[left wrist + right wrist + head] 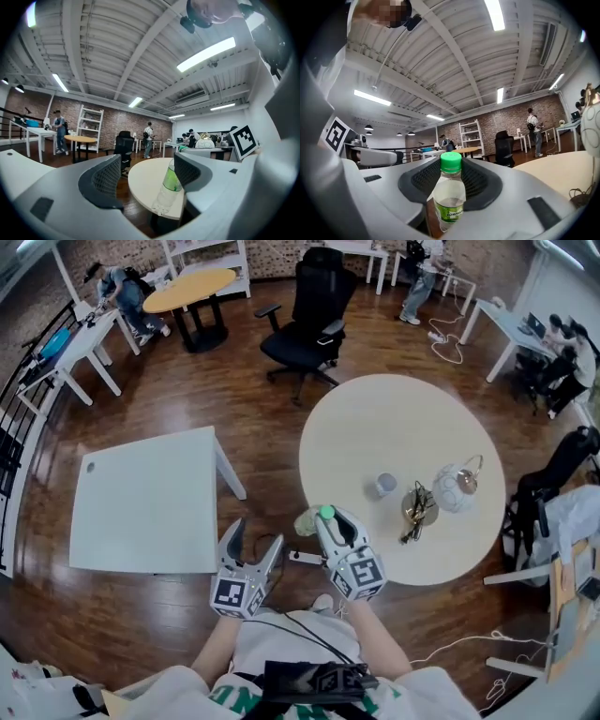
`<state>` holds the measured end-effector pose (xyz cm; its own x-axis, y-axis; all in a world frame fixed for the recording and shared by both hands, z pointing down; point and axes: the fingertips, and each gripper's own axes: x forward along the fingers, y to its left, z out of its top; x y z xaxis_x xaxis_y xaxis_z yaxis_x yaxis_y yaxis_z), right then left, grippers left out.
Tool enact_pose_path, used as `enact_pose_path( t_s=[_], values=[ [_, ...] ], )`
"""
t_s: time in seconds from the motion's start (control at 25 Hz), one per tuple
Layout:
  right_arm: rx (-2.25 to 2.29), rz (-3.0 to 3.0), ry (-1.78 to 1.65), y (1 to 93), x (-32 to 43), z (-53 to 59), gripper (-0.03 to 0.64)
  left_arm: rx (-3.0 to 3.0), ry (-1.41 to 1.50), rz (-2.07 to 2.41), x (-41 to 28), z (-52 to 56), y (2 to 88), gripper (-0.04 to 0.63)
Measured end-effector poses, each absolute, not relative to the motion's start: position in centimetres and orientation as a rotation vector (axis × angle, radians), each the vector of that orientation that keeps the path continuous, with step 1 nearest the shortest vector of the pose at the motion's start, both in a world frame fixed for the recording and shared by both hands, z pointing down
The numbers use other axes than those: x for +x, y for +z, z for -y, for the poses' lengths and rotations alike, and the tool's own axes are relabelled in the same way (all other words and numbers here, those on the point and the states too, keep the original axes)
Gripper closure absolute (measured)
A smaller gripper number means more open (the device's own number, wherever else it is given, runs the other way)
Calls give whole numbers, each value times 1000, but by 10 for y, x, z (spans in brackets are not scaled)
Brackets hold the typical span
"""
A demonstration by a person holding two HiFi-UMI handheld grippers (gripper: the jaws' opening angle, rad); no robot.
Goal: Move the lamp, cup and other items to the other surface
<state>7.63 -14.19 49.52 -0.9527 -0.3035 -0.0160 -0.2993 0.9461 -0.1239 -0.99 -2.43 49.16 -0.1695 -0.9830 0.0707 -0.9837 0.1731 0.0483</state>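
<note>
bottle (449, 197) with a green cap sits tight between our right gripper's (451, 183) jaws, by the round table's (375, 427) edge. only the head view shows us the cup (385, 485), near the lamp (457, 488) on that table. our left gripper (146, 176) is wide open with nothing in it.

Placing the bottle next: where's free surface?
Square table is bare throughout. Round table: far and left parts free; its near-right is crowded by cup, lamp and a dark tangle. Right gripper holds the bottle.
</note>
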Motion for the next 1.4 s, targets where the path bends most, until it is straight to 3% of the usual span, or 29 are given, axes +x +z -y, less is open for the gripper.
enact_pose_path(
  t_s=[0.8,1.12,1.4],
  values=[
    [147,-3224,-76,558,-312,-90,471,1501,-86,2668,-292,-255,510,256],
    [391,-3266,1,578,-423,-146,471,1316,-23,2774,-348,-315,531,256],
    [577,-3270,28,607,-480,-169,469,1098,-72,2821,-354,-334,543,256]
  ],
)
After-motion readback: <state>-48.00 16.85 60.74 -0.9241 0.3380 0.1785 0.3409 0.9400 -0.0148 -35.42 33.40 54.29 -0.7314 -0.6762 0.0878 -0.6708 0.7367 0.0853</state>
